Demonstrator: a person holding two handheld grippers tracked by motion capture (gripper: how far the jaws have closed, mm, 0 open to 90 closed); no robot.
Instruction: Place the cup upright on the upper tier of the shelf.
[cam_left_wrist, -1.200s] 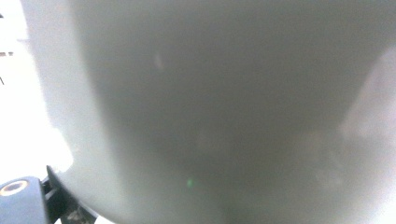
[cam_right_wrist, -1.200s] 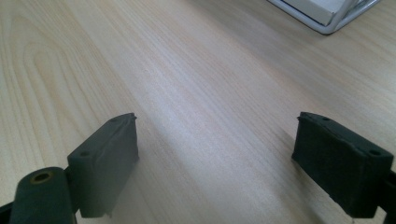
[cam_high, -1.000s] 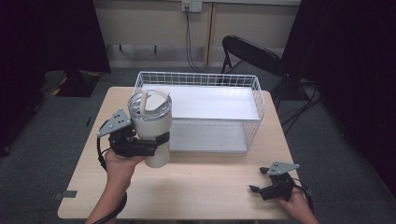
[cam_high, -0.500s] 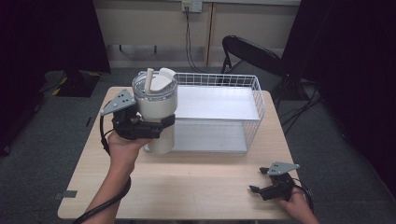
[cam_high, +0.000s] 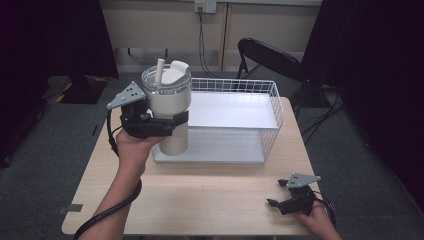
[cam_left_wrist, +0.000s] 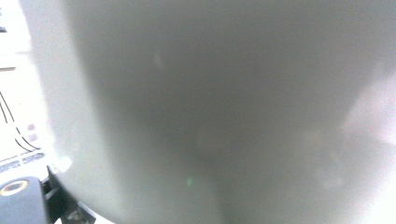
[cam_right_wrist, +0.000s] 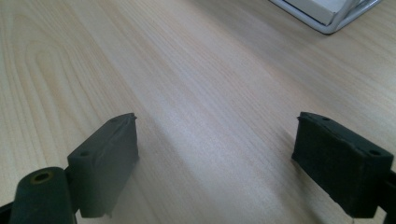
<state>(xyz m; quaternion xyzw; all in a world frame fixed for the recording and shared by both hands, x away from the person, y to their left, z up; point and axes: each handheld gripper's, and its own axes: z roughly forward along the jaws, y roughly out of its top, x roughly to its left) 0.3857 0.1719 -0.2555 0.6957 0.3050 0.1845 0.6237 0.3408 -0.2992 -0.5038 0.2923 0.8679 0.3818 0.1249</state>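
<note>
A cream tumbler (cam_high: 170, 107) with a clear lid and a straw hangs upright above the table, in front of the left end of a white wire basket (cam_high: 270, 107). My left gripper (cam_high: 172, 124) is shut on the tumbler's middle, with one black jaw on each side. In the left gripper view the tumbler's pale wall (cam_left_wrist: 210, 93) is pressed close to the camera. My right gripper (cam_high: 276, 194) rests low at the table's front right corner. It is open, and in the right gripper view (cam_right_wrist: 215, 158) only bare wood lies between the jaws.
The light wooden table (cam_high: 215, 200) has free room across its front half. The basket has a flat white floor and low wire walls; one corner of the basket (cam_right_wrist: 327, 14) shows far ahead of the right gripper. A black chair (cam_high: 265, 55) stands behind the table.
My left gripper has lifted the tumbler and carried it away from me and slightly right, toward the basket's left end. The right gripper has not moved.
</note>
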